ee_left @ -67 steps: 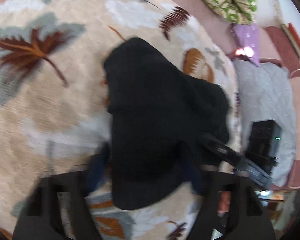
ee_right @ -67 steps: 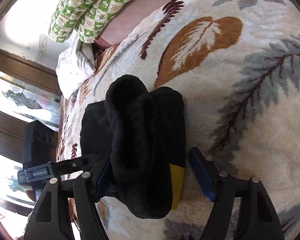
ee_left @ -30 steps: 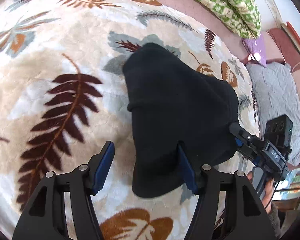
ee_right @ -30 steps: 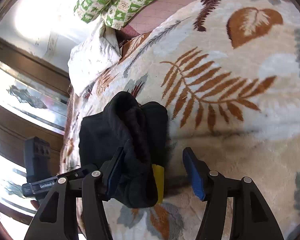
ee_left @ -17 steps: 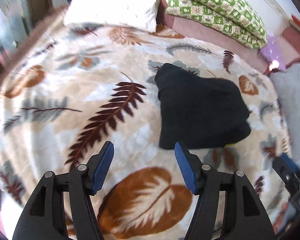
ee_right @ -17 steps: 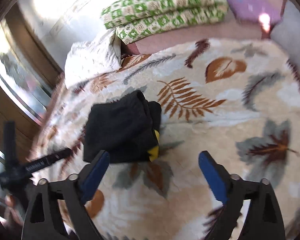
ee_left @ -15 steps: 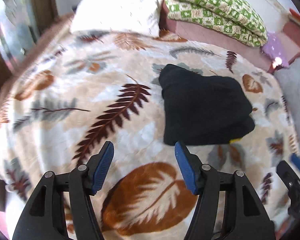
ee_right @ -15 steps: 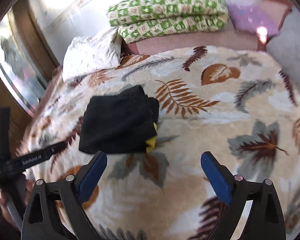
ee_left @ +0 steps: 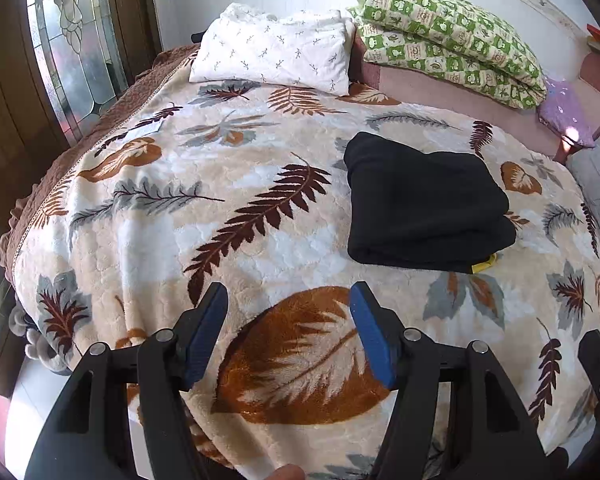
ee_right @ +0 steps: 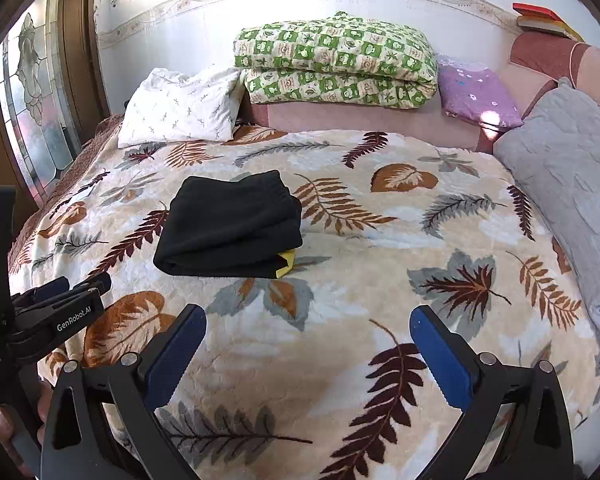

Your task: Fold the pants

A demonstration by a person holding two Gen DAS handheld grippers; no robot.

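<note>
The black pants (ee_left: 424,204) lie folded in a compact stack on the leaf-patterned blanket (ee_left: 220,208), with a yellow tag at the near right corner. They also show in the right wrist view (ee_right: 232,228). My left gripper (ee_left: 288,328) is open and empty, held above the bed's near edge, well short of the pants. My right gripper (ee_right: 308,344) is open wide and empty, above the blanket (ee_right: 380,280) in front of the pants. The left gripper's body shows at the left edge of the right wrist view (ee_right: 60,312).
A white pillow (ee_left: 276,52), a folded green checked quilt (ee_left: 452,36) and a purple cushion (ee_right: 476,92) lie at the head of the bed. A grey quilted cover (ee_right: 572,184) lies on the right. A stained-glass door (ee_left: 72,48) stands on the left.
Both grippers let go of the folded pants and drew back and up toward the foot of the bed. The pants stay on the blanket. The right jaws opened wider.
</note>
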